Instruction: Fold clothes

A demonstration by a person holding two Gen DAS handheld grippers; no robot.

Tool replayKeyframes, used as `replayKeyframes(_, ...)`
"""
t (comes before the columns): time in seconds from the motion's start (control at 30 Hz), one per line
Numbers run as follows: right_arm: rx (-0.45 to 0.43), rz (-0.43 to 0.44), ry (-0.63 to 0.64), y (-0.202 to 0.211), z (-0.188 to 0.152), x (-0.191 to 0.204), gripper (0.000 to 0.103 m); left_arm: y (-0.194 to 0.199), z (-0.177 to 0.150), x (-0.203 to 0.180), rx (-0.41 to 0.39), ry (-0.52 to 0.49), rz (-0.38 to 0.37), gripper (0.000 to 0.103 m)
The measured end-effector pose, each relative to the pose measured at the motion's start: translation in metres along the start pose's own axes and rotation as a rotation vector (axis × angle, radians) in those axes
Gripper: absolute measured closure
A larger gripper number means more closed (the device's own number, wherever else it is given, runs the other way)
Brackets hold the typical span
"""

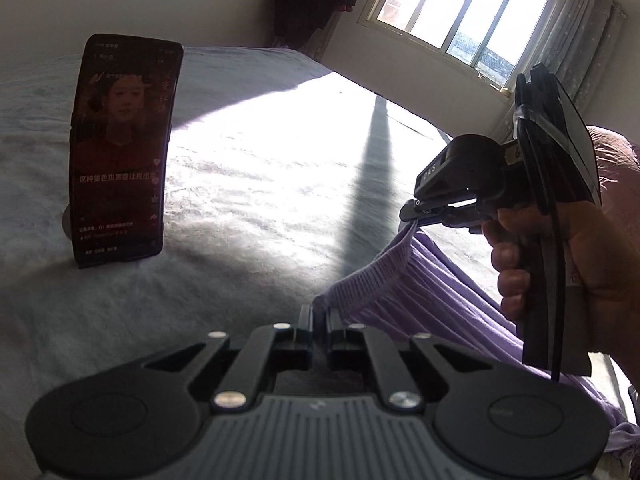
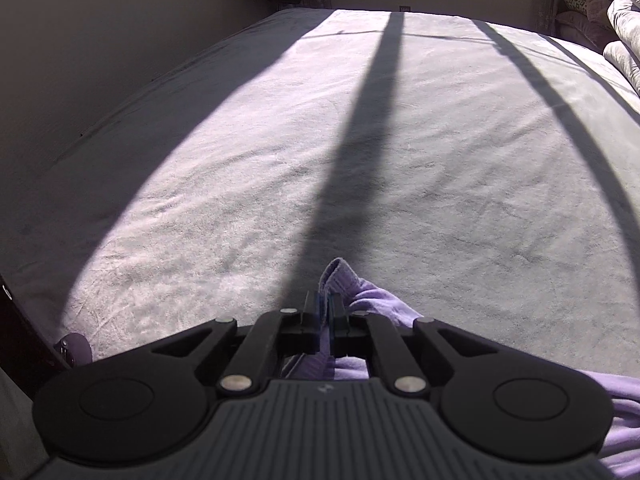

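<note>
1. The bed [image 2: 280,160] fills the space ahead of both your claws, covered in a pale, slightly wrinkled sheet. Sunlight lies across its middle, with a long dark shadow stripe running away from the right claw toward the far edge.
2. The window [image 1: 460,12] sits beyond the right claw in the left wrist view, high on the far wall, with a pale curtain [image 1: 580,40] on its right side.
3. The purple garment [image 1: 420,288] hangs between your two claws, its ribbed hem stretched from one to the other. The rest of it trails off behind and to the right of the left claw.
4. The phone [image 1: 120,152] stands upright on the bed ahead and to the left of the left claw, well apart from the garment, its screen lit.
5. Your right hand [image 1: 560,264] wraps the handle of the right claw, off to the right of the left claw.
6. The left claw [image 1: 319,322] is closed, pinching one corner of the garment's hem between its fingers.
7. The right claw [image 2: 326,320] is closed too, clamped on a fold of the purple hem that pokes up just past its tips.
</note>
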State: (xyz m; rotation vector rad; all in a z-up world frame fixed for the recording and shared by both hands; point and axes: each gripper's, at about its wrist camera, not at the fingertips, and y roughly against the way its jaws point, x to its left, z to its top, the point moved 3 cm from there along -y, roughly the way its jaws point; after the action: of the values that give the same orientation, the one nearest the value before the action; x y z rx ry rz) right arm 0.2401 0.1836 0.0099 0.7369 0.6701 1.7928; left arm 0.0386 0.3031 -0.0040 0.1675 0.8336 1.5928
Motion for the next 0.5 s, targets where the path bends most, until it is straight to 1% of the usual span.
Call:
replayKeyframes(0.1, 0.012, 0.018, -0.002, -0.010, -0.001, 0.008, 0.098, -0.003, 0.003, 0.012, 0.009, 0.019, 0.020, 0.098)
replayKeyframes(0.2, 0.029, 0.004, 0.013, -0.019, -0.006, 0.014, 0.098, -0.012, 0.004, 0.024, 0.042, 0.058, 0.022, 0.098)
replayKeyframes(0.33, 0.043, -0.017, 0.026, -0.026, -0.013, 0.015, 0.097, -0.018, 0.001, 0.030, 0.070, 0.072, 0.032, 0.097)
replayKeyframes(0.47, 0.038, -0.001, 0.048, -0.020, -0.014, 0.016, 0.090, -0.019, -0.001, 0.027, 0.083, 0.056, 0.054, 0.097)
replayKeyframes(0.5, 0.034, 0.002, 0.060, -0.016, -0.013, 0.016, 0.091, -0.019, -0.001, 0.026, 0.084, 0.055, 0.057, 0.096)
